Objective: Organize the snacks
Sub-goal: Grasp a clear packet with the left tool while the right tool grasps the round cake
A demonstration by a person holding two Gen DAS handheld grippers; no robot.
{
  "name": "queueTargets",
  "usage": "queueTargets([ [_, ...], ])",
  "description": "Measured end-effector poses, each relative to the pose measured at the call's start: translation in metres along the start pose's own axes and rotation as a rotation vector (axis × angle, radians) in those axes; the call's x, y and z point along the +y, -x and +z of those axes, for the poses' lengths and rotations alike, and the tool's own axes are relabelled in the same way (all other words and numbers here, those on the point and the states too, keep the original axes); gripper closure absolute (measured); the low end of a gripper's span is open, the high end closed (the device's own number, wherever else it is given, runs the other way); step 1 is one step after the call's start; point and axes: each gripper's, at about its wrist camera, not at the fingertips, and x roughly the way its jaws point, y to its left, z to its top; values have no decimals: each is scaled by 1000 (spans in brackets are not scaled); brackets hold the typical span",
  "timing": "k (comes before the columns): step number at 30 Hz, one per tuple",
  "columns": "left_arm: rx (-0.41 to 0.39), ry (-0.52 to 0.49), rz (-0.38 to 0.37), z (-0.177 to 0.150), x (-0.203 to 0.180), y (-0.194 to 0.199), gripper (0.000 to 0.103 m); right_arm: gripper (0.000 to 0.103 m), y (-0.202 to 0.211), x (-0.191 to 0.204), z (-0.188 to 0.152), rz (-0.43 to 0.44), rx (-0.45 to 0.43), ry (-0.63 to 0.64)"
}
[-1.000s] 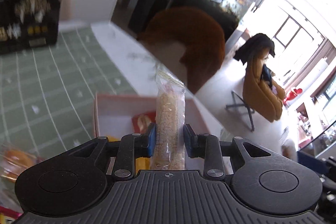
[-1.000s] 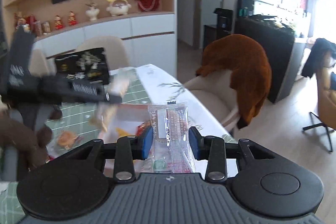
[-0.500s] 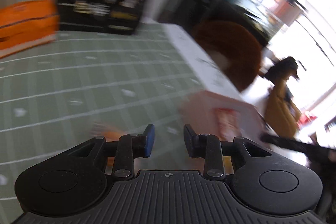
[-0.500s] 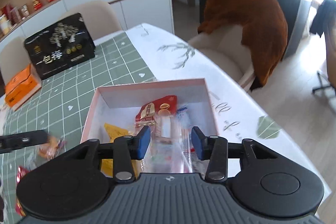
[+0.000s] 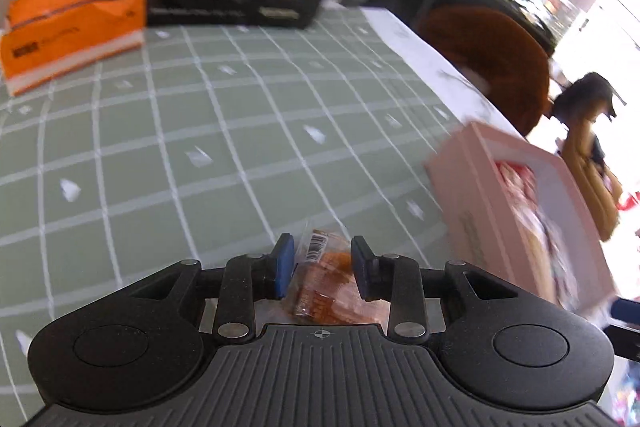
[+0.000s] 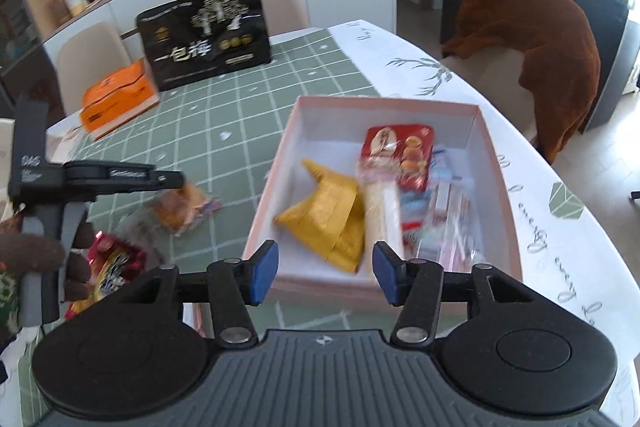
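Observation:
My left gripper (image 5: pixel 323 265) is low over the green checked cloth, with an orange snack in a clear wrapper (image 5: pixel 328 287) lying between its blue pads; I see no squeeze on it. In the right wrist view the left gripper (image 6: pixel 176 181) hovers over that orange snack (image 6: pixel 176 207). My right gripper (image 6: pixel 325 273) hangs above the near rim of the pink box (image 6: pixel 384 101), its jaws opening with nothing between them. Inside the box lie a yellow packet (image 6: pixel 332 215), a red packet (image 6: pixel 400 151), a pale rice bar (image 6: pixel 382 203) and a clear packet (image 6: pixel 444 215).
A black gift box (image 6: pixel 208 35) and an orange box (image 6: pixel 116 99) stand at the table's far side. Red-wrapped snacks (image 6: pixel 116 259) lie near a hand (image 6: pixel 40 259) at the left. A brown-draped chair (image 6: pixel 540 47) stands beyond the right table edge.
The left gripper no longer holds the rice bar and has swung left from the box down to the orange snack. The right gripper sank over the box, let go of the clear packet and widened.

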Motion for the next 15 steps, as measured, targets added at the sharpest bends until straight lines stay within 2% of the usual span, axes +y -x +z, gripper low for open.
queueTargets([
  [4,32,-51,-46,-28,-16,8,67,45,3,7,-15,37,26,24],
  [8,88,-47,-142,-53,-24,22,67,45,-4,23,-29,92,63,51],
  [10,100,-34,-157,-58,-24,28,68,45,-11,32,-33,128,91,60],
  [15,8,122,-134,-61,-2,69,70,45,-33,66,-42,178,112,122],
])
